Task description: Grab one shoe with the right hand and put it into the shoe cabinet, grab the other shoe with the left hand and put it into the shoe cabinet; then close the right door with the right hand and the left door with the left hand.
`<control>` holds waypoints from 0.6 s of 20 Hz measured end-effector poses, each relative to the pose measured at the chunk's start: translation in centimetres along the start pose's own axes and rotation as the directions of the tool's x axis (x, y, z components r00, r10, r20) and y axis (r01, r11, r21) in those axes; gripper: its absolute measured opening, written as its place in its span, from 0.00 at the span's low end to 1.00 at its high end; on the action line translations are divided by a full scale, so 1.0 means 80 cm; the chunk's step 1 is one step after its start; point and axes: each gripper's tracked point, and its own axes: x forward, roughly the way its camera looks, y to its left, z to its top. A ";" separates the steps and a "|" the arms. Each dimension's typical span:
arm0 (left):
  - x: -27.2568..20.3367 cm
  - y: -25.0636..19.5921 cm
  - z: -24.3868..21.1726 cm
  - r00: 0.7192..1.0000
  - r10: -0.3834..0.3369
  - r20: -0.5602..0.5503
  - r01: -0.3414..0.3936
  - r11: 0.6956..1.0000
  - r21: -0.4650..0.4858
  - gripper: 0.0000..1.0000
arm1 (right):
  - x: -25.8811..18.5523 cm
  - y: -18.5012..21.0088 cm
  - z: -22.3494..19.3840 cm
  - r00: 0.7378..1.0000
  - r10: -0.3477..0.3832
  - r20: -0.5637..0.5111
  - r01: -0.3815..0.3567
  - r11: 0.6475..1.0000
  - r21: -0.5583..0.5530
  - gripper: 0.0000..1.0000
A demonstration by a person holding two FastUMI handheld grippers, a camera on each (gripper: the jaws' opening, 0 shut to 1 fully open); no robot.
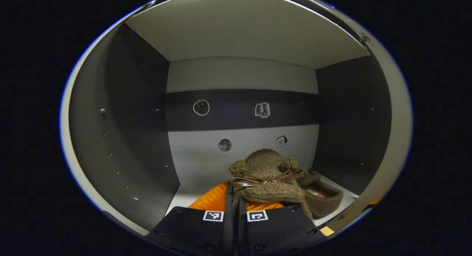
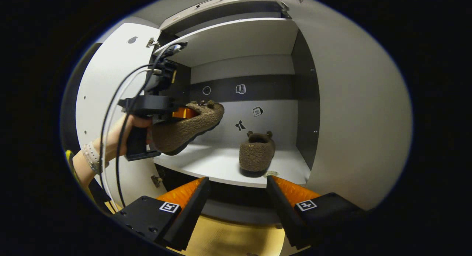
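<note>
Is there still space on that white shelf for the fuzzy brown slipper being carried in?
Yes. The white cabinet shelf is bare on its left half, between the dark left wall and the fuzzy brown slipper already standing there. The right part is crowded: that slipper sits near the dark right wall. The left gripper holds the second brown slipper above the free patch.

Black tool (image 2: 238,202) bodies, square markers, beaded bracelet (image 2: 90,157).

The back wall (image 1: 239,75) is pale with a dark band (image 1: 239,109) across it, bearing small stickers (image 1: 201,107). Dark side panels (image 1: 140,138) show rows of small holes. Below, a yellowish floor (image 2: 225,237) is lit softly.
</note>
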 end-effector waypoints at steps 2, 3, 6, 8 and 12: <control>0.026 0.000 -0.011 1.000 0.006 -0.031 -0.006 1.000 -0.013 0.09 | 0.002 0.004 0.000 1.000 0.018 -0.006 -0.018 1.000 0.008 0.98; 0.038 -0.001 -0.021 0.999 -0.002 -0.052 0.001 1.000 -0.030 0.10 | 0.002 0.004 0.000 1.000 0.021 -0.009 -0.020 1.000 0.010 0.98; 0.064 0.000 -0.052 0.993 -0.001 -0.116 -0.003 0.999 -0.038 0.10 | 0.003 0.000 0.005 1.000 0.021 -0.008 -0.021 1.000 0.019 0.98; 0.079 0.002 -0.067 0.990 0.019 -0.138 -0.024 0.999 -0.038 0.09 | 0.005 -0.001 0.008 1.000 0.020 -0.007 -0.020 1.000 0.023 0.98; 0.095 -0.001 -0.091 0.981 0.017 -0.193 -0.021 1.000 -0.017 0.14 | 0.007 -0.005 0.005 1.000 0.011 -0.024 -0.010 0.999 0.034 0.98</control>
